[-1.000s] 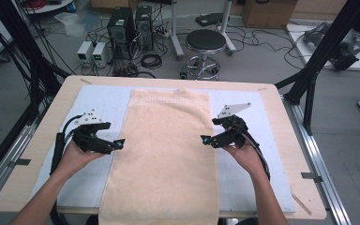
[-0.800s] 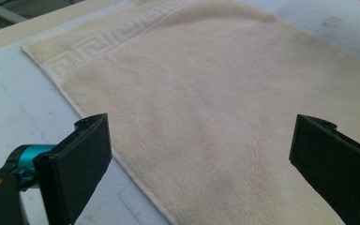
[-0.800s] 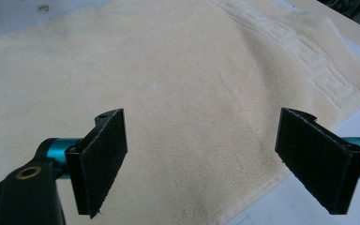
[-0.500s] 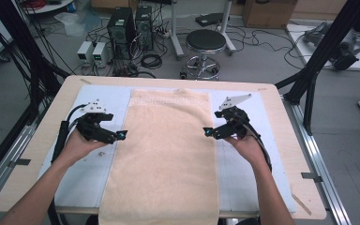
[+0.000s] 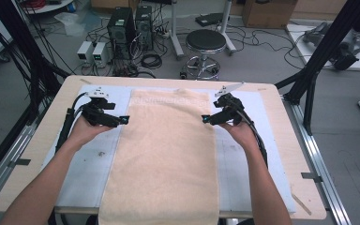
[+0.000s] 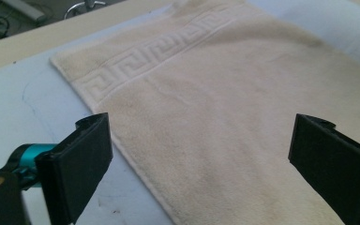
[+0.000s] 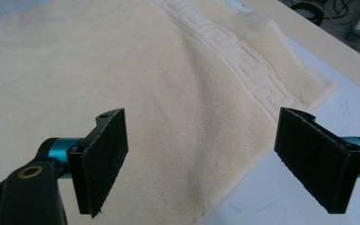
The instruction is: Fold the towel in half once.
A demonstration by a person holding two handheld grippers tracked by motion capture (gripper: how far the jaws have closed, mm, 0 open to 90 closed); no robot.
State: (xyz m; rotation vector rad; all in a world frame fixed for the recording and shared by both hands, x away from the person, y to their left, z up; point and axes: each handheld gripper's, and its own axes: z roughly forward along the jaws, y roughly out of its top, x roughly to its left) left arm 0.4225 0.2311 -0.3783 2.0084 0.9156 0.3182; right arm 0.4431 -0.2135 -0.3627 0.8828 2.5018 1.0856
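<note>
A cream towel (image 5: 166, 150) with a key-pattern border lies flat along the middle of the table, its near end hanging over the front edge. My left gripper (image 5: 123, 120) hovers at the towel's left edge near the far end, jaws wide and empty. In the left gripper view the towel's edge (image 6: 136, 164) runs between the jaws of the left gripper (image 6: 201, 164). My right gripper (image 5: 206, 119) sits at the towel's right edge, open. In the right gripper view the towel (image 7: 168, 93) spreads under the open right gripper (image 7: 201, 161), and a raised fold shows near the far corner (image 7: 262, 28).
A pale blue mat (image 5: 86, 164) covers the wooden table (image 5: 42, 140) under the towel. Black frame posts (image 5: 318, 61) stand at the table's right and left. A stool (image 5: 206, 42) and electronics boxes (image 5: 122, 28) stand on the floor beyond the far edge.
Both hands have moved away from me along the towel's side edges toward its far end. Both grippers stay open and the towel lies as before.
</note>
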